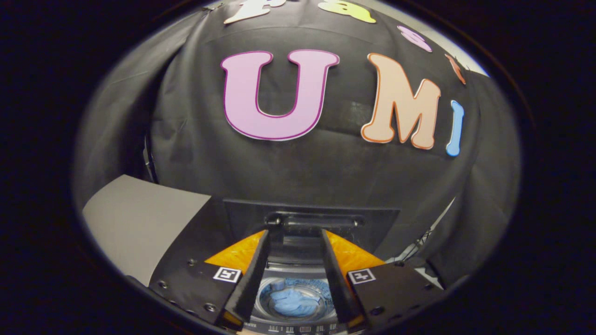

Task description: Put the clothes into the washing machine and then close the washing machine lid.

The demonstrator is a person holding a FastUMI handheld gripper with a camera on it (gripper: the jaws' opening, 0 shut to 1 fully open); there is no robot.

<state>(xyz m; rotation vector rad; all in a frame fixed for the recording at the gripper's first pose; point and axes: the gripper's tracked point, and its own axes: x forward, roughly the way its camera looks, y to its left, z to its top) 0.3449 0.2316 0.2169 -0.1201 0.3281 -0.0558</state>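
To the left of the gripper (294, 232) a bare grey panel (139, 223) is seen, well apart from the fingers. The fingers are held parted with nothing gripped. Between them and below, the open washing machine (298, 321) is seen, with blue clothes (292, 302) lying in its drum. Its raised lid (311, 221) stands just beyond the fingertips. Black cloth (465, 223) hangs on the right.
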